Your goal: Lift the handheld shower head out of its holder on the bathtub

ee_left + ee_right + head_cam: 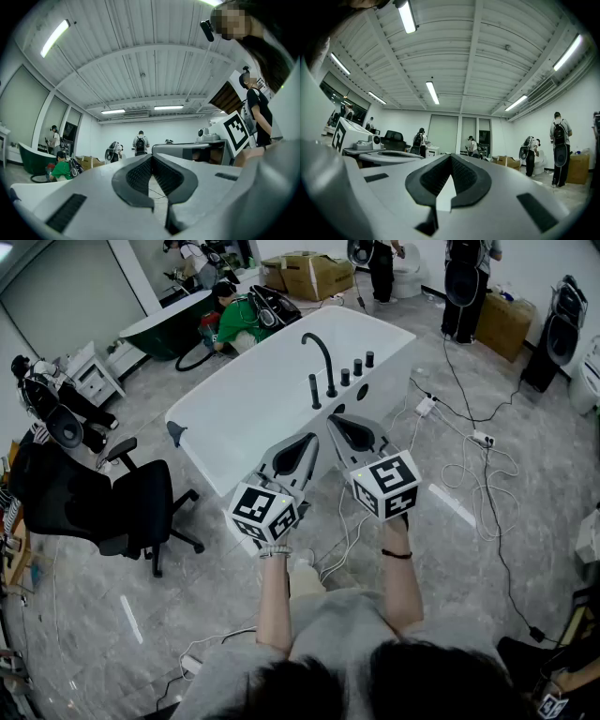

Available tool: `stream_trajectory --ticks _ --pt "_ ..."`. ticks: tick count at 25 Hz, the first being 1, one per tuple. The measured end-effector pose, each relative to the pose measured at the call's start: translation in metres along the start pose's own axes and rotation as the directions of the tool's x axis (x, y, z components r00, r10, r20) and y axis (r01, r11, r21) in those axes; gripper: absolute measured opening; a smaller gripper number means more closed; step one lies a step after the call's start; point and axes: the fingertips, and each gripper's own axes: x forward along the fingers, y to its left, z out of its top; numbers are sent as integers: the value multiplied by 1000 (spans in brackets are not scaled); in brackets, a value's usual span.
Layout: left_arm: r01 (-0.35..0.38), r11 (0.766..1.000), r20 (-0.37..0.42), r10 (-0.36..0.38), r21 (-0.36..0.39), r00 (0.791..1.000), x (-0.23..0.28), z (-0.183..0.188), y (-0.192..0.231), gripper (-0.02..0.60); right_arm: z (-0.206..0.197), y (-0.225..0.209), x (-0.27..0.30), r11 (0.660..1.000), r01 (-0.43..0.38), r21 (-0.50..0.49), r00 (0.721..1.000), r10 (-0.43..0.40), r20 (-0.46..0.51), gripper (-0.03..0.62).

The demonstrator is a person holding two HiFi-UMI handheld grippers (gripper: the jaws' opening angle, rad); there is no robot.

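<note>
Both grippers are hovering in front of the white freestanding bathtub (234, 418), and neither one is carrying anything. The left gripper (311, 438) is showing its dark ribbed fingers (135, 174) pressed together at the tips. Nothing is pinched between them, and only a sliver of the grey marbled floor (525, 512) is peeking through the gap lower down. The right gripper (334, 418) is doing the same just beside it. Its black textured pads (425, 177) are meeting at the front, fully closed and empty.

From the head view, the two closed noses are pointing at the near side of the tub, with the right one slightly ahead of the left. Whether either is brushing the tub wall is impossible to tell from here.

The slim black handheld shower head (315, 392) is standing upright in its holder on the tub's rim, apart from both grippers and untouched. Right behind it the black arched faucet spout (324, 354) is curving over the basin, and three small black knobs (357, 367) are lining up along the rim to its right.

Off to the left a black office chair (122, 507) is sitting on the floor, and white power cables (483, 442) are trailing across it on the right.
</note>
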Motion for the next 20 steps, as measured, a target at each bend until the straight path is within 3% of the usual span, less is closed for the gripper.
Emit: stream_trajectory --ticks 13,20 --pt "-6 1000 0 6 1 1000 11 -1 -3 5 2 -16 -4 1000 -1 -6 1000 1 11 0" --pt "-42 999 -41 41 -12 998 7 -13 5 5 -14 -32 2 998 15 56 1000 -16 3 0"
